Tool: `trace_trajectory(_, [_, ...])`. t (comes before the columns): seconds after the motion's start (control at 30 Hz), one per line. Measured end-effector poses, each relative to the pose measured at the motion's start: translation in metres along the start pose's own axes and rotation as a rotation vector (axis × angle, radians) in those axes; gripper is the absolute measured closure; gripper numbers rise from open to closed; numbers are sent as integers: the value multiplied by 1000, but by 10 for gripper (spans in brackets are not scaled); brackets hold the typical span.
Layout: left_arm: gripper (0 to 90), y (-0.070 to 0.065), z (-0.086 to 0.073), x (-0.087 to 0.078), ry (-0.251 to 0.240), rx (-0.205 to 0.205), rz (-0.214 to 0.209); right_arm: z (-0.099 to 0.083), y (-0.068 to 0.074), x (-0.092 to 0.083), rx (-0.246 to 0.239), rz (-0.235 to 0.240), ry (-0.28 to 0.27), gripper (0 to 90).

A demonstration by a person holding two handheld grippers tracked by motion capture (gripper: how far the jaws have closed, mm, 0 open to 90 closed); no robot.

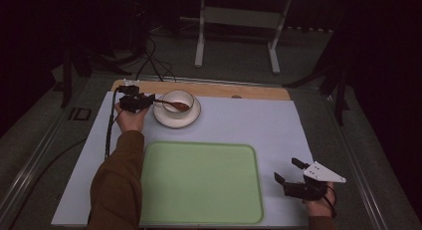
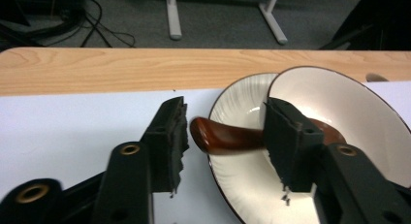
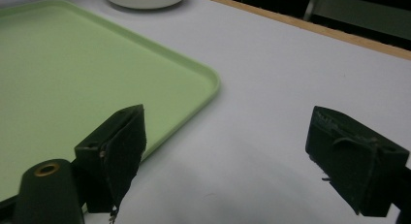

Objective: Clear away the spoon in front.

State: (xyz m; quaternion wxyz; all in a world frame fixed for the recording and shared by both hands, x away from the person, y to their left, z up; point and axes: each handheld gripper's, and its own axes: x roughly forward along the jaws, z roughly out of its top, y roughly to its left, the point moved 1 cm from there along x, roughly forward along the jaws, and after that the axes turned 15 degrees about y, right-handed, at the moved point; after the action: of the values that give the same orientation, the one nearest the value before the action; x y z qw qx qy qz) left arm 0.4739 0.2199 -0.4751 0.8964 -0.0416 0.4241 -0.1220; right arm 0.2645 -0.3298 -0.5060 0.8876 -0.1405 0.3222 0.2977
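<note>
Both grippers show in the high view: the left gripper (image 1: 149, 101) reaches toward the dishes at the far left of the table (image 1: 259, 121), while the right gripper (image 1: 290, 171) sits near the right front corner, well apart from them. From there, taking things from the biggest down: the table carries a white cover with a strip of bare wood showing along its far edge. On the near half lies a pale green tray (image 1: 199, 182), flat and with rounded corners; in the right gripper view one corner of the tray (image 3: 97, 83) lies just beside the left-hand jaw. Beyond the tray's far left corner stands a white saucer (image 1: 194, 118) with a white bowl (image 1: 175, 96) on it, both with a thin dark rim. A brown spoon (image 1: 174, 104) rests with its scoop inside the bowl and its handle sticking out over the rim toward the left gripper.

In the left gripper view the spoon handle (image 2: 223, 136) lies between the two black jaws, over the saucer (image 2: 242, 180), with its rounded end just beside the left-hand pad. The jaws stand partly closed around the handle; a gap shows at the left-hand pad, and contact at the other pad cannot be told. The right gripper's jaws stand wide apart over bare table cover.
</note>
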Motion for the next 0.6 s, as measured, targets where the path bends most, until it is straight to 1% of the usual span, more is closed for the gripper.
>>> trace_trajectory(0.1, [581, -1, -2, -3, 9, 6, -8, 0, 0, 0, 0, -1, 1, 143])
trace_trajectory(0.2, [627, -3, -5, -9, 4, 36, -20, 0, 1, 0, -3, -1, 3, 143])
trace_trajectory(0.3, [674, -4, -8, -16, -11, 60, -47, 0, 1, 1, -7, -2, 5, 143])
trace_trajectory(0.43, [722, -7, -14, -22, -32, 82, -78, 1, 2, 1, -8, -3, 7, 143])
trace_trajectory(0.5, [755, -11, -18, -25, -49, 99, -93, 1, 2, 1, -8, -3, 9, 143])
trace_trajectory(0.6, [788, -16, -25, -30, -62, 136, -104, 1, 2, 2, -10, -5, 12, 143])
